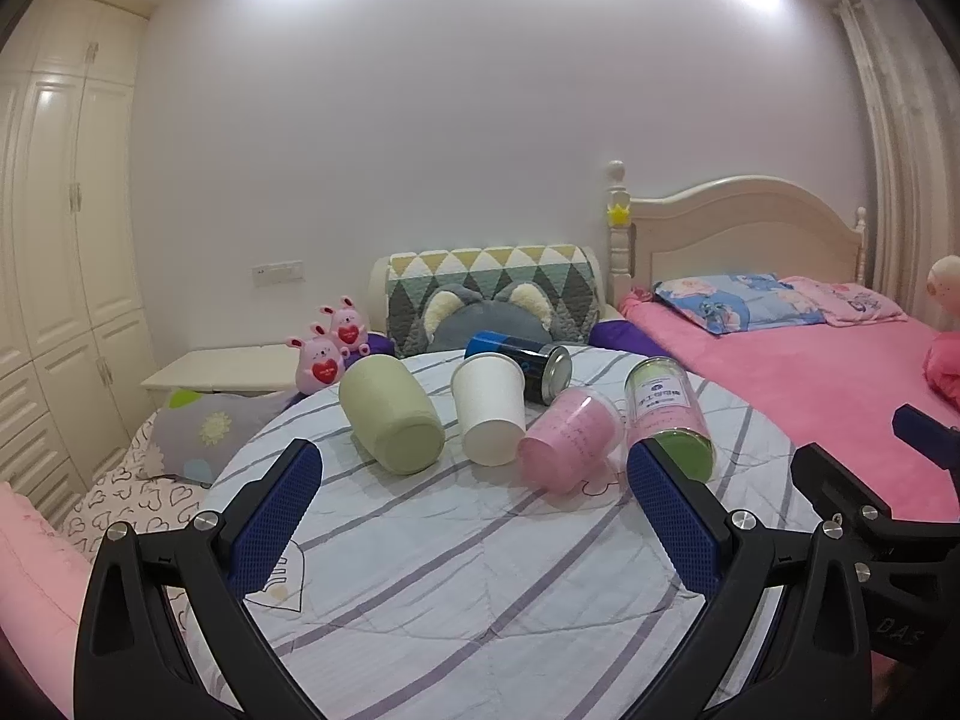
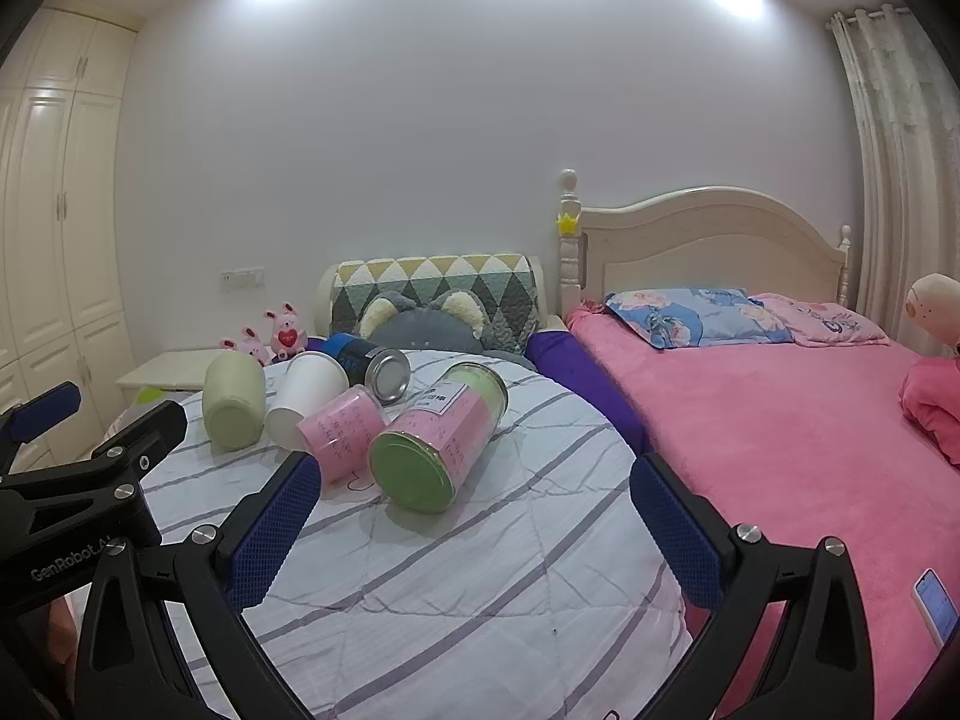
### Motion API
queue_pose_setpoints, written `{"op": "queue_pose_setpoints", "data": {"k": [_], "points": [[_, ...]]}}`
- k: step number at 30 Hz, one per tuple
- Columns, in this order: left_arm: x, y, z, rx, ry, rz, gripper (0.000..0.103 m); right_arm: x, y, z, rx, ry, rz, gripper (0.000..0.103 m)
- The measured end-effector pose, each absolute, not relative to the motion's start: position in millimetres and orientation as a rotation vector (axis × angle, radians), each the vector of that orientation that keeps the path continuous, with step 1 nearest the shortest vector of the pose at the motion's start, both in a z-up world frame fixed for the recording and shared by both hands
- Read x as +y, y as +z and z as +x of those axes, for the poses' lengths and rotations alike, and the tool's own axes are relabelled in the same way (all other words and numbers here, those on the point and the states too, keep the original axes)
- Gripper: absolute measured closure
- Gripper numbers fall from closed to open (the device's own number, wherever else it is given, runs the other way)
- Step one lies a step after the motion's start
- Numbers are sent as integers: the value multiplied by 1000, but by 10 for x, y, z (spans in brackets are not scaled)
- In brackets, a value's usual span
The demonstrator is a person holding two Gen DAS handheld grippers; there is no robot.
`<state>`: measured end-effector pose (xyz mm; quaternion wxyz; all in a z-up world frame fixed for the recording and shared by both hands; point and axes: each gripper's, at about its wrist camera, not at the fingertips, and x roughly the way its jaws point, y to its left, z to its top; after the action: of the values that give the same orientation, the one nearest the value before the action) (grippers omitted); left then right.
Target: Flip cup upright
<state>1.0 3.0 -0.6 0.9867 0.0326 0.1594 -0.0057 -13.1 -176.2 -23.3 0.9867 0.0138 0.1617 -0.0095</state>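
Note:
Several cups lie on their sides on a striped cloth-covered round table (image 1: 456,570): a pale green cup (image 1: 390,420), a white paper cup (image 1: 489,411), a pink translucent cup (image 1: 570,441), a green-lidded labelled can (image 1: 669,414) and a dark blue can (image 1: 522,366) behind. My left gripper (image 1: 474,480) is open and empty, just short of the cups. My right gripper (image 2: 474,498) is open and empty, with the green-lidded can (image 2: 438,435) between and beyond its fingers. The pink cup (image 2: 342,426), white cup (image 2: 306,399) and green cup (image 2: 234,402) lie to its left.
A pink bed (image 2: 780,438) with pillows lies right of the table. A sofa with a grey plush cushion (image 1: 489,312) and pink bunny toys (image 1: 327,357) stand behind it. Wardrobes (image 1: 60,240) line the left wall. A phone (image 2: 936,606) lies on the bed.

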Motion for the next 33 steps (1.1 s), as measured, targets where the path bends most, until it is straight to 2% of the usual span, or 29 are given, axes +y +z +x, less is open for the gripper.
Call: {"op": "queue_pose_setpoints", "data": {"k": [33], "points": [[32, -37, 54, 346, -21, 92, 0, -1756, -273, -69, 349, -16, 33, 0]]}}
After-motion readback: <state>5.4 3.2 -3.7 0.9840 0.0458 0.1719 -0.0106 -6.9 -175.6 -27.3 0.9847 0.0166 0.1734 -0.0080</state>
